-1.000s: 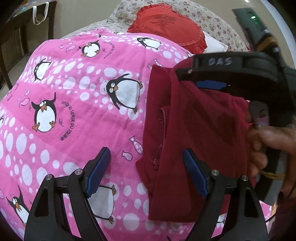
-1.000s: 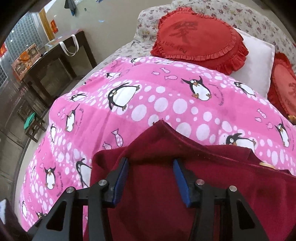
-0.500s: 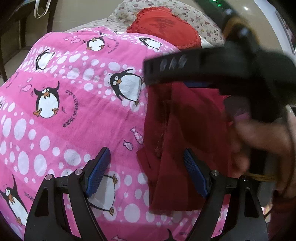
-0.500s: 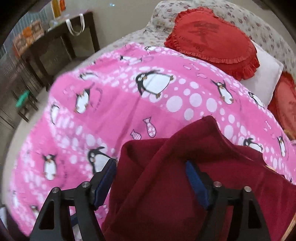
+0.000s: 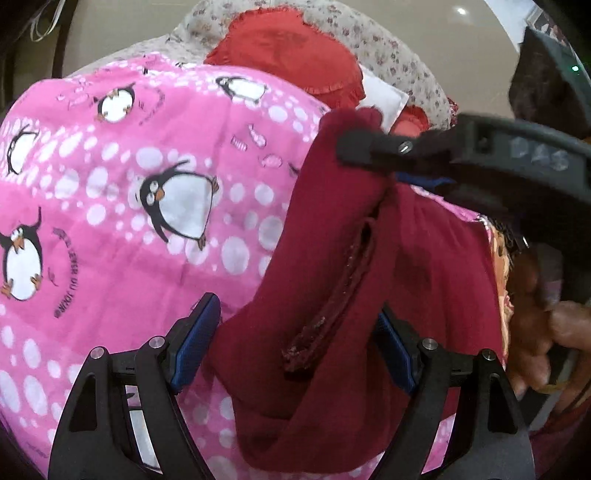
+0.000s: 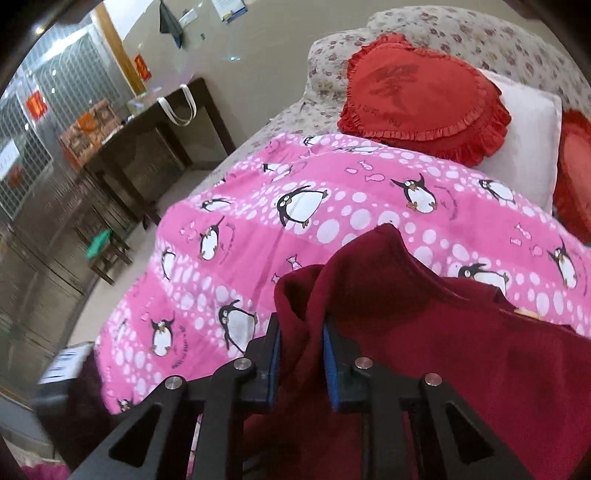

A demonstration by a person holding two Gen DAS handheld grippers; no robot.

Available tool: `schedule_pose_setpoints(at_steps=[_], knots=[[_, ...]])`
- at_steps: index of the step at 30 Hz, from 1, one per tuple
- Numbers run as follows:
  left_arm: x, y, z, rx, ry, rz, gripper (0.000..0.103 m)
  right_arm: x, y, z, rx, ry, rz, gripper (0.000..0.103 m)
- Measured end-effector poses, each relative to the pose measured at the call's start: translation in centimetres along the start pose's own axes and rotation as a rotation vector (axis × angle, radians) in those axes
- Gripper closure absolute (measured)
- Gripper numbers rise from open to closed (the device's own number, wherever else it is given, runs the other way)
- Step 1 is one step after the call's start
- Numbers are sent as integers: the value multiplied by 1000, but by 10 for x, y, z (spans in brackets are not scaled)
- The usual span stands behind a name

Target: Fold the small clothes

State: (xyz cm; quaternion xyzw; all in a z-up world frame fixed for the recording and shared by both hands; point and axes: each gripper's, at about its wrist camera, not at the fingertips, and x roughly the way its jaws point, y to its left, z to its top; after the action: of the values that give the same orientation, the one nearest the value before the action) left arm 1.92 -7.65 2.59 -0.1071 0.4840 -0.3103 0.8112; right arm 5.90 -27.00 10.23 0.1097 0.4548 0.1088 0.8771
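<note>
The left gripper (image 5: 291, 343) is nearest in its own view. Its two blue pads are wide apart. A fold of the dark red garment (image 5: 332, 280) lies between them, and the pads do not press on it. The garment sits on a pink blanket (image 5: 110, 221) with penguins and white dots. The cloth is bunched up, with a seam line running down its middle.

In the right wrist view, the right gripper (image 6: 301, 363) is closing its jaws, and a thick fold of the same dark red garment (image 6: 424, 332) is squeezed between the blue pads. The cloth is pulled up into a little peak just past the pads. From the left wrist view, the right gripper (image 5: 380, 151) comes in from the right side, and it blocks part of the garment and the bed behind it. A hand (image 5: 535, 332) holds its handle at the right edge.

Farther back on the bed are a red heart pillow (image 6: 421, 99) with a frill, a white pillow (image 6: 528, 136) under it, and a second red pillow (image 6: 576, 166) at the right edge. A flowery cover (image 6: 480, 33) lies behind them.

Off to the left of the bed stands a dark wooden table (image 6: 147, 140) with a white bag handle (image 6: 177, 107) hanging on it.
</note>
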Motion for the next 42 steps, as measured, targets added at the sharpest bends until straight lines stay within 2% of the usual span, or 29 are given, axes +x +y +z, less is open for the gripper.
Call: schedule_pose_setpoints(at_steps=[1, 3, 4, 5, 6, 7, 9, 16, 17, 18, 19, 21, 22, 28, 33, 38, 42], knots=[[2, 0, -1, 5, 2, -2, 37, 0, -1, 0, 8, 4, 11, 84], [3, -1, -2, 8, 2, -16, 55, 2, -1, -2, 19, 28, 24, 84], [2, -2, -3, 8, -3, -32, 61, 2, -1, -2, 24, 42, 21, 77], [0, -4, -4, 10, -9, -34, 64, 3, 1, -1, 30, 55, 16, 65], [0, -6, -5, 14, -15, -35, 70, 3, 1, -1, 32, 55, 2, 33], [-1, -9, -6, 21, -21, -34, 73, 2, 3, 0, 37, 42, -24, 17], [-6, -16, -11, 37, -39, -23, 76, 3, 6, 2, 43, 36, -38, 17], [-15, -39, -21, 53, -58, -4, 80, 39, 9, 4, 53, 166, -66, 17], [-18, -43, -21, 61, -59, 2, 81, 44, 12, 2, 32, 180, -75, 17], [-22, -47, -21, 68, -60, 8, 81, 44, 12, 1, 14, 173, -77, 24], [-23, -52, -22, 73, -62, 9, 81, 41, 11, -2, 3, 148, -69, 47], [-31, -64, -21, 86, -68, 2, 81, 23, 0, -7, 18, 104, -31, 70], [-35, -72, -21, 96, -71, -5, 81, 16, -5, -9, 32, 91, -1, 77], [-52, -160, -21, 255, -100, -47, 81, -77, -38, -20, 17, -68, 30, 83], [-37, -237, -25, 359, -72, -111, 81, -149, -82, -32, 61, -182, 4, 84], [6, -299, -36, 424, -15, -136, 81, -190, -154, -64, 199, -230, -39, 86], [49, -320, -45, 447, 52, -136, 81, -190, -202, -87, 287, -216, -98, 86]])
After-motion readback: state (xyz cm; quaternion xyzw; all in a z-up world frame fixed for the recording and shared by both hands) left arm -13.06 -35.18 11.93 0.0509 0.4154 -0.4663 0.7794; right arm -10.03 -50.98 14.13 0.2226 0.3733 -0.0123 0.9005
